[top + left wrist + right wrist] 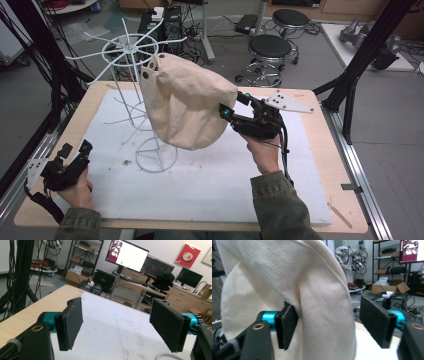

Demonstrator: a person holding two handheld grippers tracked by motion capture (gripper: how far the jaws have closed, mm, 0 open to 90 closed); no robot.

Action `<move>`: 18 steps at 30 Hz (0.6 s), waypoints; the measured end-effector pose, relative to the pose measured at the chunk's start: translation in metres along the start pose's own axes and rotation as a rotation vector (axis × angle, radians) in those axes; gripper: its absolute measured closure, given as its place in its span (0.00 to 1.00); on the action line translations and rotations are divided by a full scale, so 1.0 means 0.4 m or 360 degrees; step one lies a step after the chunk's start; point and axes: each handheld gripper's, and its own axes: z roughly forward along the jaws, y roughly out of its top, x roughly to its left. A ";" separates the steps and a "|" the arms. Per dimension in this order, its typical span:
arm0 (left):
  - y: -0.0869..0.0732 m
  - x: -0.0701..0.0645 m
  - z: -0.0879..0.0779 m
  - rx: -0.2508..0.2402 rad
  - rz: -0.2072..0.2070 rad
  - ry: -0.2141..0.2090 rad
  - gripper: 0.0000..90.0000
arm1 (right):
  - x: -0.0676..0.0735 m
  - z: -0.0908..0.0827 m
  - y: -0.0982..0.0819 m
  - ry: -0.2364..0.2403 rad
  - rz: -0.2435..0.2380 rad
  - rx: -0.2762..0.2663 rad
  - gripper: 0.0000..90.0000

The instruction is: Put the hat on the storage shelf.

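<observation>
- The right gripper [226, 113] sits right of the table's centre, pointing toward 9 o'clock at the cream cloth bag [185, 102]. Its jaws stand apart: in the right gripper view [327, 325] a fold of the bag lies between them, brushing the left pad [288, 325], while the right pad [375, 322] stands clear of the cloth, so nothing is pinched.
- The bag hangs from the white wire rack [131, 70] at about 12 o'clock from the table's middle; its upper edge with dark snaps is hooked over a wheel-shaped top of that rack, and its rounded bottom sags toward the white mat [200, 185] without clearly resting on it.
- The rack's ring-shaped foot [156, 155] stands on the mat just below and at 7 o'clock of the bag.
- The left gripper [75, 150] is well apart, at about 8 o'clock near the table's [320, 150] left edge. In the left gripper view [117, 327] its jaws are spread wide with only bare mat between them.
- The person's sleeves enter from 6 o'clock.
</observation>
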 end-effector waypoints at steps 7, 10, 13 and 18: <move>-0.001 -0.004 0.001 0.0001 0.0008 -0.0009 0.30 | -0.009 -0.035 -0.009 -0.0080 0.0044 -0.0082 0.21; -0.001 -0.004 0.000 0.0000 0.0008 -0.0008 0.30 | -0.013 -0.054 -0.013 -0.0147 0.0035 -0.0129 0.17; -0.001 -0.004 0.000 -0.0001 0.0009 -0.0005 0.30 | -0.023 -0.071 -0.018 -0.0197 0.0044 -0.0137 0.14; -0.002 -0.005 0.000 0.0000 0.0012 -0.0006 0.30 | -0.044 -0.097 -0.031 -0.0305 0.0045 -0.0152 0.13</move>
